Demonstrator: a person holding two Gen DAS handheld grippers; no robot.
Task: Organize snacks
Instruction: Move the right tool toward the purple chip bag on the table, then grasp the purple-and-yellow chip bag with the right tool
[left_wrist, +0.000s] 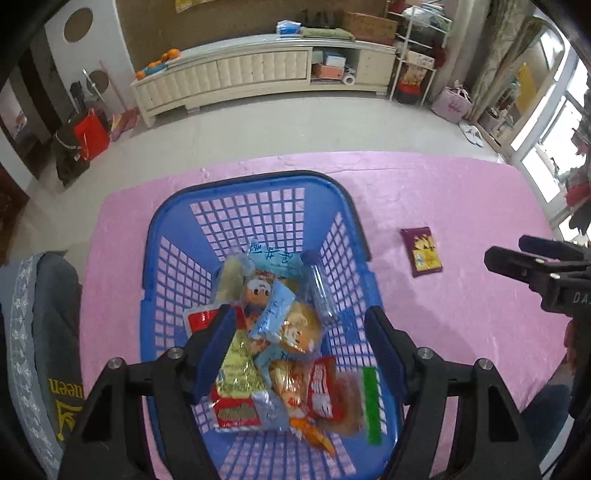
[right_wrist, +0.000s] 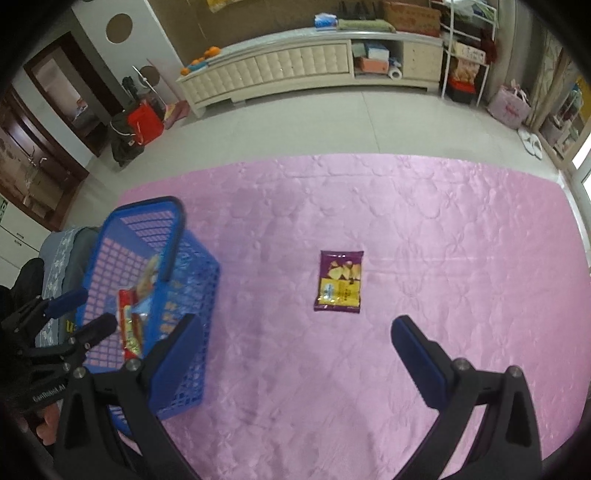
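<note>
A blue plastic basket stands on the pink cloth and holds several snack packets. My left gripper hangs open above the basket's inside, nothing between its pads. One purple and yellow chip packet lies flat on the cloth to the right of the basket. My right gripper is open just short of that packet, pointing down at the cloth, and holds nothing. It also shows at the right edge of the left wrist view as a black gripper.
The pink cloth covers a table whose far edge meets a pale tiled floor. A grey garment lies at the table's left end. A long cream cabinet and bags stand along the far wall.
</note>
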